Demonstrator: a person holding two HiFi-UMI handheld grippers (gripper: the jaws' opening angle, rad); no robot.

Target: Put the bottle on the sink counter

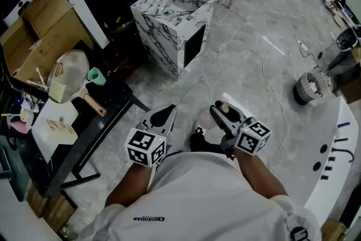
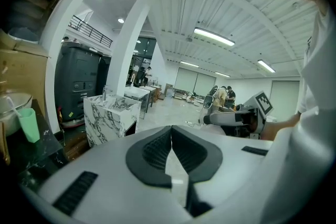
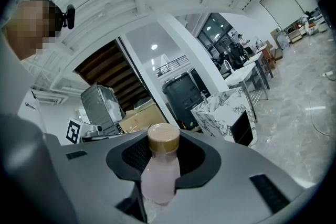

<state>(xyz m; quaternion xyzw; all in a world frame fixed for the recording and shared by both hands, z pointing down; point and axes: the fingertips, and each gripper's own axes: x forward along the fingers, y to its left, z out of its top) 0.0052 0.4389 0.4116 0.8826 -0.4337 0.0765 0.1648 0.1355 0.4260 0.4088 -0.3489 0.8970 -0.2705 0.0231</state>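
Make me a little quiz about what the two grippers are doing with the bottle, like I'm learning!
1. What does the right gripper hold between its jaws?
A) a sponge
B) a bottle
C) nothing

2. True or false: the left gripper's jaws are together, with nothing between them.

3. Short answer: is the bottle on the marble sink counter yet?

Key: 1 B; 2 true; 3 no, it is in the right gripper, away from the counter.
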